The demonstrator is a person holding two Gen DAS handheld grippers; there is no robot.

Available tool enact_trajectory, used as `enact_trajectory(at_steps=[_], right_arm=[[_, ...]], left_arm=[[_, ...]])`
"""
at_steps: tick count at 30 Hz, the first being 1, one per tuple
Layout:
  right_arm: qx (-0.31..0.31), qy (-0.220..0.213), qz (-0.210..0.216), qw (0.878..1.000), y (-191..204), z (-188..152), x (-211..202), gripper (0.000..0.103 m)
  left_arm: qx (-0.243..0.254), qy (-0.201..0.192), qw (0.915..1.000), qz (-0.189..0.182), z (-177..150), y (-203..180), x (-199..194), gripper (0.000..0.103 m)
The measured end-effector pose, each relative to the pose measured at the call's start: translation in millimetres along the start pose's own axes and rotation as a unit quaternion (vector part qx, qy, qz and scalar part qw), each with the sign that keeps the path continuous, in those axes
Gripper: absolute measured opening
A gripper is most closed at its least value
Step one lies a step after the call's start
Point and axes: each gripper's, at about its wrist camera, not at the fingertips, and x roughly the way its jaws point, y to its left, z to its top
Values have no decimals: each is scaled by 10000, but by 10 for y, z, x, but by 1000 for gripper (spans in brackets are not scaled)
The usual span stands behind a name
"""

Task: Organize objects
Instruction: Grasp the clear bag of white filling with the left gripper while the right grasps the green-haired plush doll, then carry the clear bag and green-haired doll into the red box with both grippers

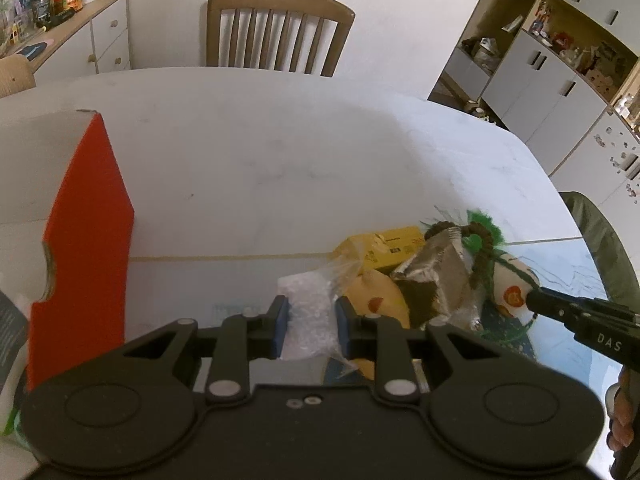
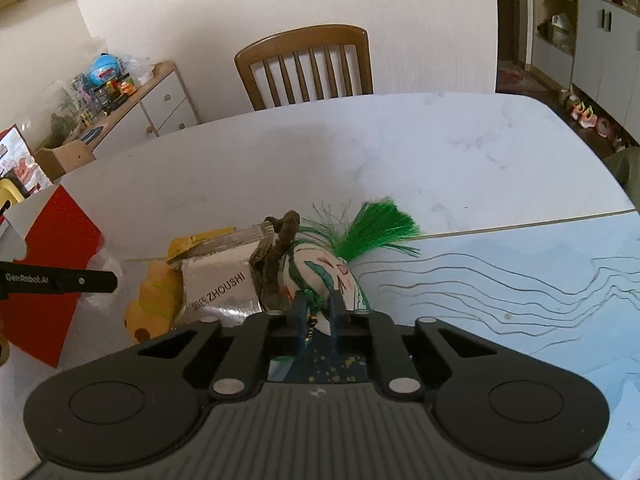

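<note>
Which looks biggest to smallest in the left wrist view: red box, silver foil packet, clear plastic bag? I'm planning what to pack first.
1. Red box, clearly largest, though it is nearest the camera.
2 and 3. Silver foil packet and clear plastic bag look alike; the left tongs hide part of the bag, so no ranking.

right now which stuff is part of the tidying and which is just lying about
Part of the job:
- clear bag between the left gripper fingers
- painted doll at the right gripper
- silver packet
- yellow box
- red box

Just around:
- chair
- sideboard clutter
- shelves
</note>
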Motion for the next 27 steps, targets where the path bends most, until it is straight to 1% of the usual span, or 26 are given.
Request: enact_trajectory(at_steps=[3,7,10,12,13,14,16,17,21,27], right_arm=[[-85,23,18,10000,-21,-32,-26,9],[-132,166,208,9996,-4,-56,-17,10],[-226,211,297,9991,27,-71,-19,13],[-290,226,322,9988,41,-74,-16,21],[-319,230,334,9987,46,-72,-17,33],[-343,213,343,9986,58,-72,-24,52],[-438,48,376,9983,80,-71,-64,74],[-502,-10,380,9980,91,-60,-69,74],[-597,116,389,9974,107,39,82,74],[-426,338,331,9980,-57,135,413,74]], left_arm=[[54,-13,10000,-41,-8,-18,-61,24],[112,-35,9999,-42,-28,-33,-101,24],[79,-40,9999,-61,-45,-30,-119,24],[67,-36,10000,-54,-62,-26,-115,24],[52,-35,10000,-52,-76,-24,-118,24],[35,-32,10000,-59,-95,-22,-122,24],[13,-26,10000,-56,-99,-12,-122,24],[2,-25,10000,-52,-104,-10,-124,24],[-29,-13,10000,-32,-113,-12,-128,24],[-19,31,10000,-33,-128,-16,-141,24]])
